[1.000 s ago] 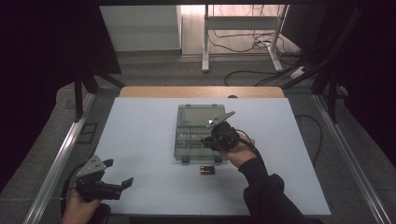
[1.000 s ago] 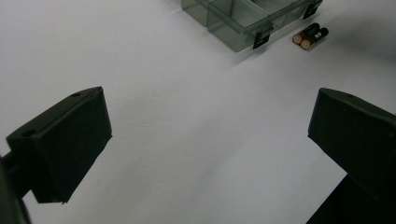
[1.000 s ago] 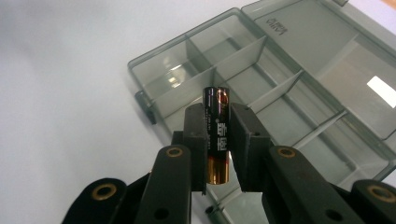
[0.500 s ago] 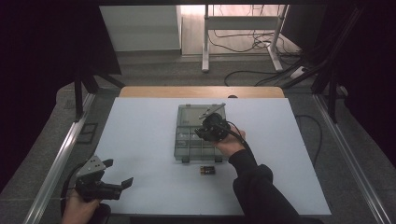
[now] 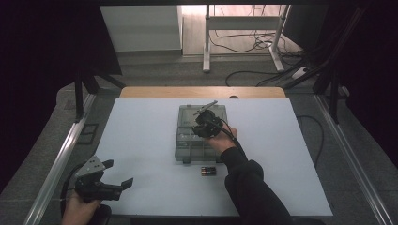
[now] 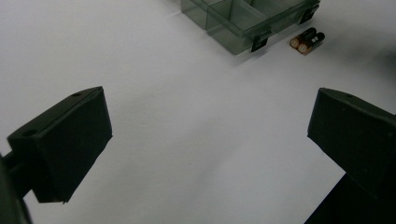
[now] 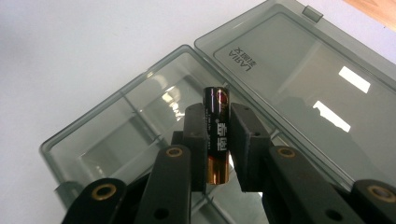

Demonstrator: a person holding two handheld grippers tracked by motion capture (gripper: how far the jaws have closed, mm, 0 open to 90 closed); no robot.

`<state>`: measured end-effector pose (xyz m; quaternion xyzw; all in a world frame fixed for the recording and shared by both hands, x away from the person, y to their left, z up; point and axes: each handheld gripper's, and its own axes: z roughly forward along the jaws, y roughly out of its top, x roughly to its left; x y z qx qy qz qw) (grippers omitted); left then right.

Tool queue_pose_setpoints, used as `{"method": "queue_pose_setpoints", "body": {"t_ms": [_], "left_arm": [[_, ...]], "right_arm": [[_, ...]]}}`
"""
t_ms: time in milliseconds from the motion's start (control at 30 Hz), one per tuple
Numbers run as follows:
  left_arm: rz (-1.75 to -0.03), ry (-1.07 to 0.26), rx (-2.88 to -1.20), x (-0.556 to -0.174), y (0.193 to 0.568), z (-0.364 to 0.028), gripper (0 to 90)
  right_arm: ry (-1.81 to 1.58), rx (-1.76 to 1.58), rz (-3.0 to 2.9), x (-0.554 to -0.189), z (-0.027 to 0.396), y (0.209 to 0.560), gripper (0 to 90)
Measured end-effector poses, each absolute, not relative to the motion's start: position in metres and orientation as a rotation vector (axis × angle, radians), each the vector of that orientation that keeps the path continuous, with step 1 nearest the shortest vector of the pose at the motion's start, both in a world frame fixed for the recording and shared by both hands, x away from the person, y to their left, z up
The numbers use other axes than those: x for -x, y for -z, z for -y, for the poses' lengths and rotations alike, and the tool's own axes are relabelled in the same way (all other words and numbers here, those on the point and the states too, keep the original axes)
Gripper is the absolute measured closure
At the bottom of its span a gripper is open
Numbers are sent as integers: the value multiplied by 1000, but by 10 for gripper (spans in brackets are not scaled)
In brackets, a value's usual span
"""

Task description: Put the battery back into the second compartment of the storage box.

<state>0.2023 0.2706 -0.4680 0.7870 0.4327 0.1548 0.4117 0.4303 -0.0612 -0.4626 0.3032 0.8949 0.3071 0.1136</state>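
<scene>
A black and copper battery (image 7: 217, 135) stands upright between the pads of my right gripper (image 7: 217, 126), which is shut on it. That gripper (image 5: 202, 123) hovers over the smoky clear compartment box (image 5: 187, 145) in the middle of the white table, its lid (image 7: 303, 88) lying open flat behind it. Two more batteries (image 5: 208, 171) lie side by side just in front of the box, also seen as batteries (image 6: 307, 40) past the box corner (image 6: 233, 28). My left gripper (image 5: 110, 176) rests open at the table's front left corner with nothing between its fingers (image 6: 65, 140).
The white table top (image 5: 141, 136) has wide bare room left and right of the box. Metal rails run along both sides of the table. Cables and stand legs lie on the floor beyond the far edge.
My right gripper has carried the battery leftward and a little down, from beside the box's right edge to over its compartments. The left gripper has stayed put.
</scene>
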Motion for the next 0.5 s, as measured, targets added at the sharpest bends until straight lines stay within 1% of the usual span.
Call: {"method": "queue_pose_setpoints", "body": {"t_ms": [100,200,267,300,333,367,400,433,500], "left_arm": [[-1092,-386,-1976,-202,468,-271,0],[-1095,-378,-1965,-203,468,-273,0],[-1096,-378,-1963,-203,468,-273,0],[-1095,-378,-1965,-203,468,-273,0],[-1094,-378,-1968,-203,468,-272,1],[-1093,-379,-1969,-203,468,-272,1],[-1092,-380,-1971,-203,468,-272,1],[-1092,-380,-1971,-203,468,-272,1],[-1092,-380,-1971,-203,468,-272,2]], "right_arm": [[-892,-894,-2622,-432,59,466,767],[-885,-932,-2618,-434,57,471,734],[-897,-948,-2602,-435,59,471,658],[-907,-954,-2601,-435,60,470,599],[-904,-950,-2593,-434,62,467,521],[-904,-950,-2593,-434,62,467,521],[-905,-944,-2589,-433,63,466,479],[-913,-938,-2597,-433,65,464,409],[-916,-914,-2603,-431,67,461,321]]}}
